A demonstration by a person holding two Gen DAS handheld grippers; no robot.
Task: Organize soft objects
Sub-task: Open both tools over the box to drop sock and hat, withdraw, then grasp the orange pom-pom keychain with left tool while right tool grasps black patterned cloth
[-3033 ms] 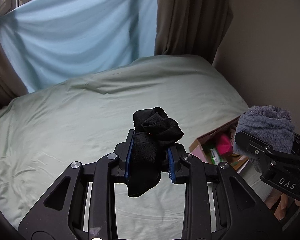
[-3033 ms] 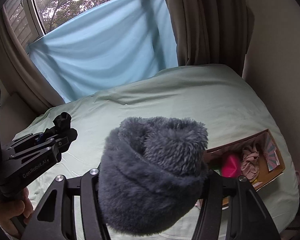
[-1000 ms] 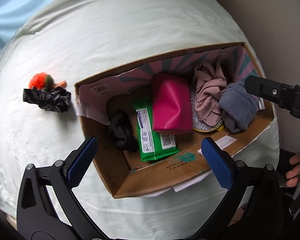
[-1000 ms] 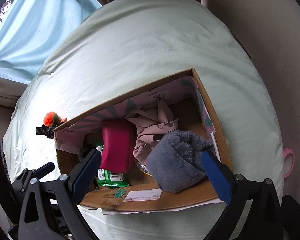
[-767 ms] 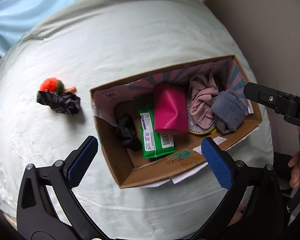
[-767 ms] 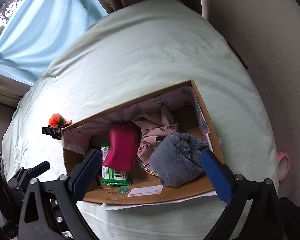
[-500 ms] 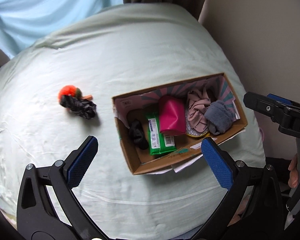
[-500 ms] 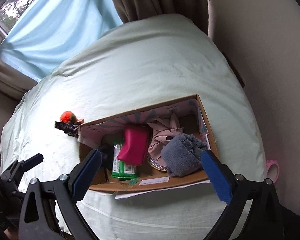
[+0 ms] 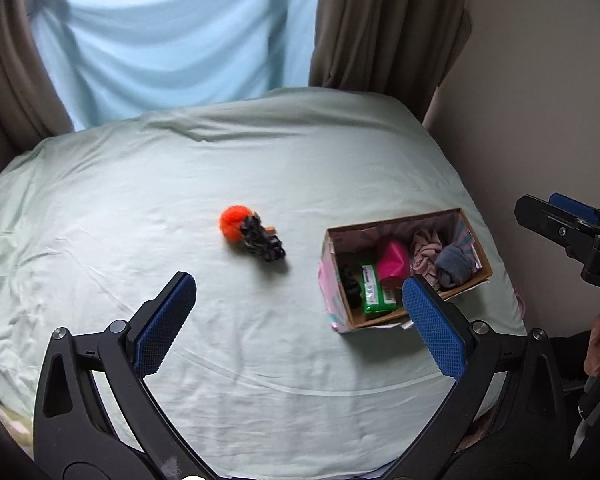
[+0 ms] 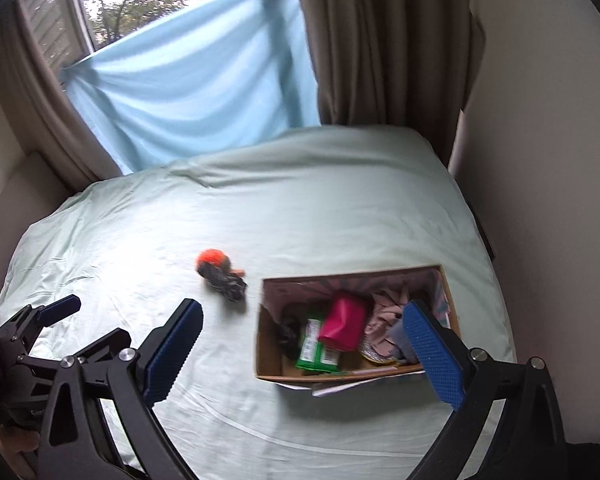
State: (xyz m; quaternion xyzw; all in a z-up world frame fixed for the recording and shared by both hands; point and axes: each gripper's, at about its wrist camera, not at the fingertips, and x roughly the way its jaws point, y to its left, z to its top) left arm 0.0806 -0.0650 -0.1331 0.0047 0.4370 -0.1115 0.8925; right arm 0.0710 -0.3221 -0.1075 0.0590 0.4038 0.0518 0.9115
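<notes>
A cardboard box (image 9: pixel 342 320) (image 10: pixel 266 362) sits on the bed at the right. In it lie black socks (image 9: pixel 350 286) (image 10: pixel 286 332), a green wipes pack (image 9: pixel 372 288) (image 10: pixel 316 350), a pink pouch (image 9: pixel 392 262) (image 10: pixel 344 324), a beige cloth (image 9: pixel 424 244) (image 10: pixel 384 312) and a grey fuzzy sock roll (image 9: pixel 454 264). An orange pom-pom (image 9: pixel 232 220) (image 10: pixel 210 258) and a black crumpled item (image 9: pixel 264 240) (image 10: pixel 224 278) lie on the sheet left of the box. My left gripper (image 9: pixel 298 316) is open and empty above the bed. My right gripper (image 10: pixel 300 348) is open and empty above the box.
The bed has a pale green sheet (image 9: pixel 180 160) (image 10: pixel 320 200). A blue cloth (image 9: pixel 172 48) and brown curtains (image 9: pixel 384 28) hang behind it. A wall (image 9: pixel 540 100) runs along the bed's right side.
Both grippers let go of the black socks and the grey sock roll into the box, then rose and pulled back. The view now takes in the whole bed.
</notes>
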